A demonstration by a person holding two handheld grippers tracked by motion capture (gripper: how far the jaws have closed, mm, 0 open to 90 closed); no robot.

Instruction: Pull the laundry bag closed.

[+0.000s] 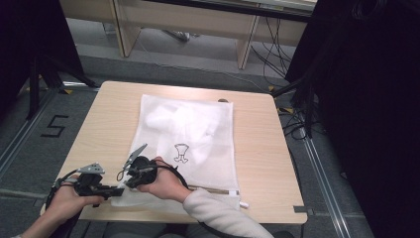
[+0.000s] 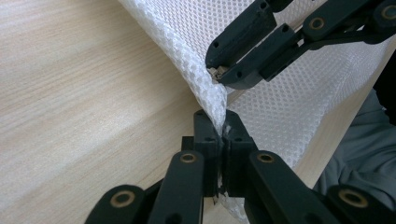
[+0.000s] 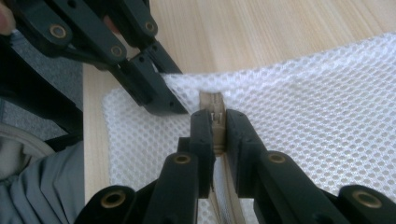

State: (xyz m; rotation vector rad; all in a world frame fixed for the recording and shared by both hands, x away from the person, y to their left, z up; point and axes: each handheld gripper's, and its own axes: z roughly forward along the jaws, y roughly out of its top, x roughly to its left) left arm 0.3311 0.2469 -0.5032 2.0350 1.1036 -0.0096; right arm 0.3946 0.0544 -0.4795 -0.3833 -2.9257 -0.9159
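Black jaws of the left gripper (image 2: 223, 128) rise closest in the left gripper view, pressed together on a pinch of the white mesh bag (image 2: 299, 107) at its corner edge; the jaws have just been closing, with the mesh between them; just beyond, the right gripper (image 2: 215, 72) bites the same corner, a beige piece at its tip. Seen from the right gripper view, the right gripper (image 3: 215, 122) is clamped on the beige zipper end (image 3: 211, 102) of the bag (image 3: 317, 116), with the left gripper (image 3: 163, 100) touching the mesh just beside it. From the high view the bag (image 1: 198, 129) lies flat on the wooden surface (image 1: 257, 148), a small dark drawing (image 1: 181, 152) on it and the zipper (image 1: 213, 189) running along its near edge; both grippers meet at the near left corner, left gripper (image 1: 118, 189) by the surface's edge, right gripper (image 1: 130, 181) just beside it, the person's right arm crossing over the bag's near edge.
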